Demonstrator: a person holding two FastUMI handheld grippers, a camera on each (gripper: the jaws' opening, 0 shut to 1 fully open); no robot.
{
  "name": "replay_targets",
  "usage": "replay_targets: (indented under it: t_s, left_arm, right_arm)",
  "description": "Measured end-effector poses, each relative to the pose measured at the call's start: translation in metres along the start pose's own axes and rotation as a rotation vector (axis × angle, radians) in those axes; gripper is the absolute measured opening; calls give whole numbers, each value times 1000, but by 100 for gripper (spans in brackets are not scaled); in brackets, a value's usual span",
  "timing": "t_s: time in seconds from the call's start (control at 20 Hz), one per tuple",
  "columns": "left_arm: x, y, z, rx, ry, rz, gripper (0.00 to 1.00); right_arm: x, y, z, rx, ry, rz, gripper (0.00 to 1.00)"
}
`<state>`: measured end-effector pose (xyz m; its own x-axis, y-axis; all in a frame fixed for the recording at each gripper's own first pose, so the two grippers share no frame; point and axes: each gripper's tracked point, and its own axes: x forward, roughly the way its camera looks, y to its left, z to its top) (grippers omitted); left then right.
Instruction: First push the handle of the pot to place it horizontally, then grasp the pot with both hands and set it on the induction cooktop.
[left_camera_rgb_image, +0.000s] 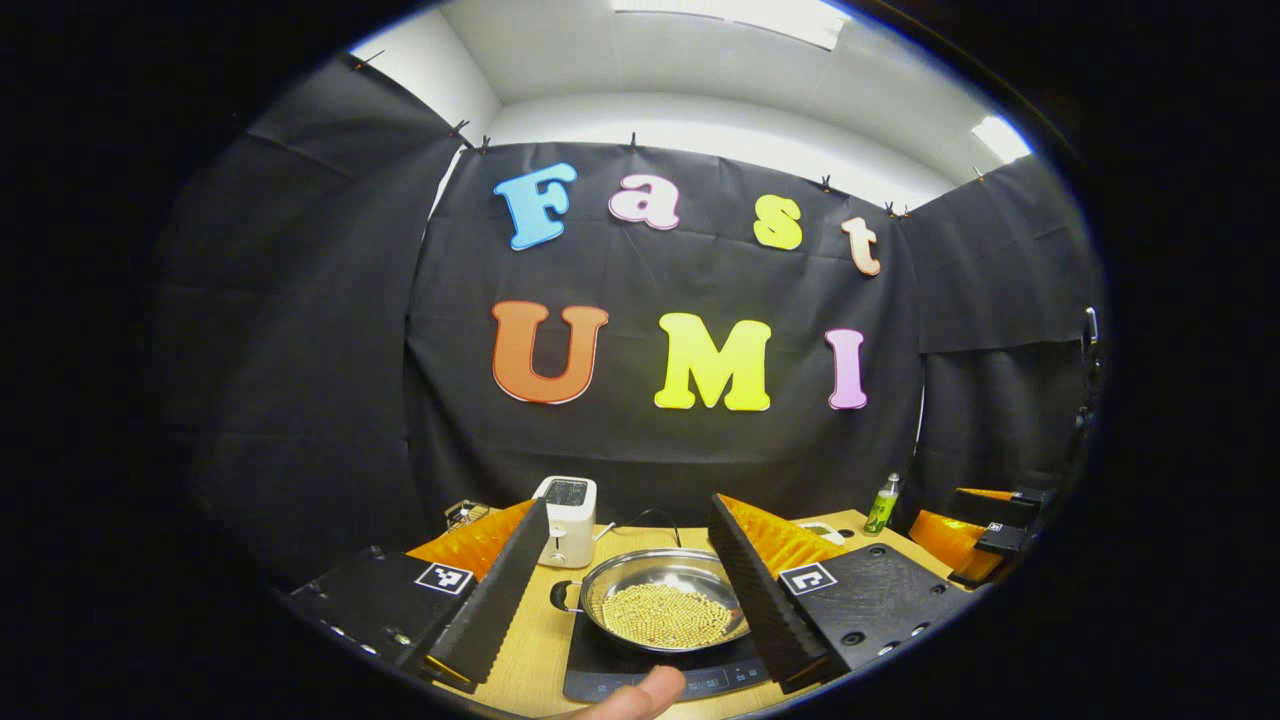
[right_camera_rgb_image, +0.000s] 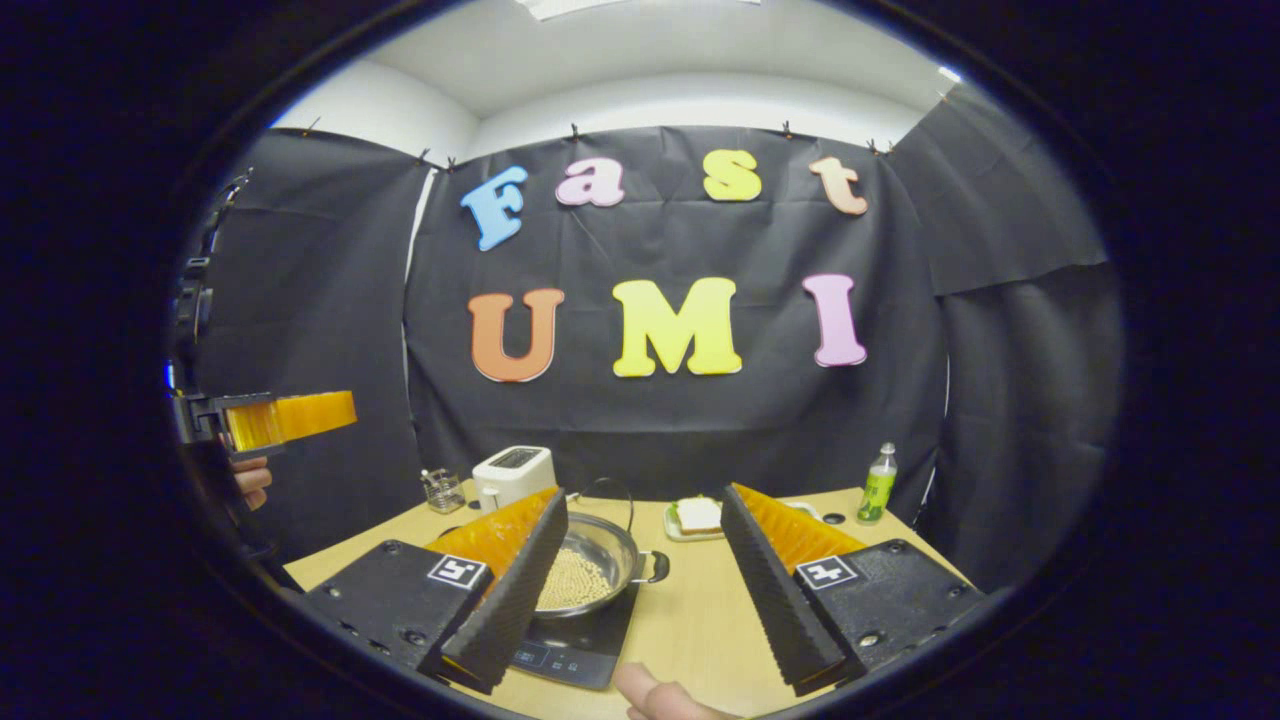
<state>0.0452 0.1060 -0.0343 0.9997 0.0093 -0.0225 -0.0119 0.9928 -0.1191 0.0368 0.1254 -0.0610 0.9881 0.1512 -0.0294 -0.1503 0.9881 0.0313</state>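
Observation:
The steel pot (left_camera_rgb_image: 665, 600) holds small yellow beads and sits on the black induction cooktop (left_camera_rgb_image: 620, 672). A short side handle (left_camera_rgb_image: 562, 595) sticks out on its left. My left gripper (left_camera_rgb_image: 630, 500) is open above the near table edge, its fingers framing the pot without touching it. In the right gripper view the pot (right_camera_rgb_image: 585, 570) lies left of centre on the cooktop (right_camera_rgb_image: 570, 650), and a thin wire loop (right_camera_rgb_image: 608, 497) rises behind its rim. My right gripper (right_camera_rgb_image: 644, 490) is open over bare table. The left gripper (right_camera_rgb_image: 300, 418) hangs high at the left.
A white toaster (left_camera_rgb_image: 568, 520) stands behind the pot on the wooden table (right_camera_rgb_image: 690, 610). A green bottle (right_camera_rgb_image: 877, 485) and a plate with bread (right_camera_rgb_image: 697, 517) stand at the back right. A small wire holder (right_camera_rgb_image: 438, 490) is left of the toaster. A thumb (left_camera_rgb_image: 640, 695) shows at the bottom.

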Motion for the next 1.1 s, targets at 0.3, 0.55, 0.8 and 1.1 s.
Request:
replay_targets:
  t_s: [0.3, 0.55, 0.8, 1.1]
  left_arm:
    - [-53, -37, 10, 8, -48, -48, 95]
    - [-82, -73, -13, 8, -44, -88, 95]
    - [-94, -94, -32, 36, -42, -34, 95]
    - [-113, -103, -45, 54, -71, -53, 95]
  right_arm:
    - [-53, -12, 10, 6, -15, 6, 96]
    - [-81, -19, 12, 33, -66, 63, 96]
    - [-88, -56, 3, 76, -107, -31, 96]
    - [-85, -66, -14, 95, -87, -27, 96]
